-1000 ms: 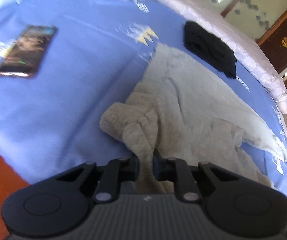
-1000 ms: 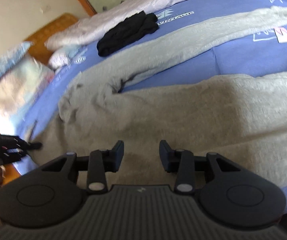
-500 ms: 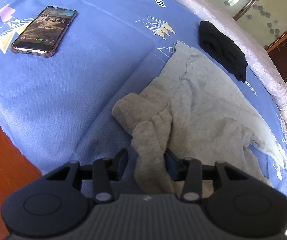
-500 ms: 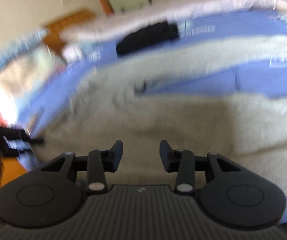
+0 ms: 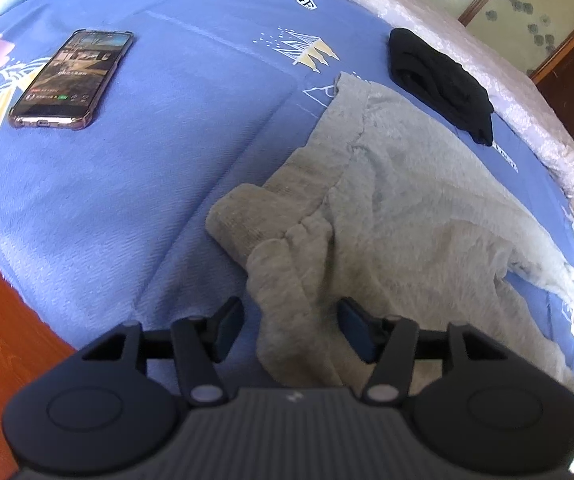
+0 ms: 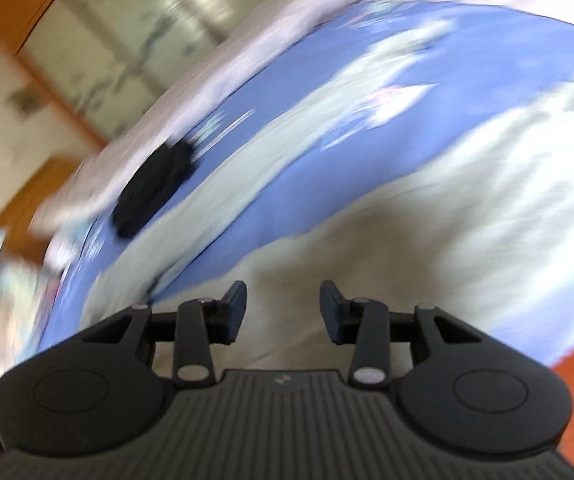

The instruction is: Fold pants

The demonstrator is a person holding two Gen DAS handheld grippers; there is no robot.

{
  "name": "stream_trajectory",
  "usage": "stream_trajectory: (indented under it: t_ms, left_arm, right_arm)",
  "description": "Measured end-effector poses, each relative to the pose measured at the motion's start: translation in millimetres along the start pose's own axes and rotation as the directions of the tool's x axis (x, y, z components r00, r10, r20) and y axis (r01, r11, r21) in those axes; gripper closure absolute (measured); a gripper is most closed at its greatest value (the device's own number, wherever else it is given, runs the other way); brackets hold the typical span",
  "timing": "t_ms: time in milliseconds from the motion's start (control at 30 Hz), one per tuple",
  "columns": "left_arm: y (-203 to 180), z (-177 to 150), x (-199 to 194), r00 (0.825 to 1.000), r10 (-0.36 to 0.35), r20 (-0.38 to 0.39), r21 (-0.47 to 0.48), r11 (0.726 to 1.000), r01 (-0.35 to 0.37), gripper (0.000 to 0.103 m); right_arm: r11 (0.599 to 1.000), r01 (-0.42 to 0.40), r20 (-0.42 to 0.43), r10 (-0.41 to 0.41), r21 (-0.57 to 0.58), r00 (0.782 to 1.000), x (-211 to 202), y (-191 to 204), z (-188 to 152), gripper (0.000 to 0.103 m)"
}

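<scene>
The grey fleece pants [image 5: 399, 216] lie on the blue bedsheet [image 5: 167, 152], waistband bunched up at the near end. My left gripper [image 5: 291, 330] is open, its fingers either side of a rumpled fold of the waistband, not pinching it. In the blurred right wrist view the pants [image 6: 467, 216] spread across the bed with a leg running to the far side. My right gripper [image 6: 283, 312] is open and empty above the near leg.
A phone [image 5: 73, 78] lies on the sheet at the far left. A black folded garment [image 5: 439, 80] lies beyond the pants, also in the right wrist view [image 6: 155, 192]. A pale quilt [image 5: 467, 64] runs along the far side. Wooden floor [image 5: 3, 360] borders the bed.
My left gripper has opened and let go of the waistband fold, which now rests on the bed. My right gripper stayed open and swung quickly to the right along the pants.
</scene>
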State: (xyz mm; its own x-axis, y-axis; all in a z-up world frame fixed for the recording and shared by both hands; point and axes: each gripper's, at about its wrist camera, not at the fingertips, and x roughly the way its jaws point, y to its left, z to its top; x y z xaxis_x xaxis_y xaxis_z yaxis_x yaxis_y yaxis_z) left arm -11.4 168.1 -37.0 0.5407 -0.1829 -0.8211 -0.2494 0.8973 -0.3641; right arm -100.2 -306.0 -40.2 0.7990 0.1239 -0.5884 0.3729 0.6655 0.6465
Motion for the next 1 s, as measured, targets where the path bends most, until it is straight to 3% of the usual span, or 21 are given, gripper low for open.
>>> stream_trajectory:
  t_ms: [100,267,367,633,1000]
  left_arm:
    - [-5.3,0.7,0.6,1.000,0.016,-0.006,0.019,1.000,-0.015,0.047]
    - [-8.1,3.6,-1.3,0.998,-0.043,-0.038,0.015,0.999,0.044,0.048]
    - [-11.6,3.4,-1.2,0.999,-0.035,-0.040,0.033,0.999,0.036,0.048]
    - [-0.4,8.7,-0.1,0.998,-0.022,-0.051,-0.024,1.000,0.020,0.047]
    - [-5.4,9.1,1.8,0.998,-0.010,-0.062,0.004,1.000,0.010,0.044]
  right_arm:
    - [0.996,0.051,0.005,-0.051,0.069,0.999,-13.5,-20.8,-1.6,0.059]
    - [0.980,0.106,-0.005,-0.106,0.171,0.994,-32.9,-54.4,-7.1,0.060]
    - [0.967,0.119,0.013,-0.125,0.224,0.992,-44.1,-73.1,-3.0,0.061]
    - [0.932,0.146,0.094,-0.187,0.333,0.978,-65.4,-109.7,6.1,0.061]
    - [0.915,0.102,0.121,-0.161,0.391,0.980,-82.3,-139.2,9.2,0.061]
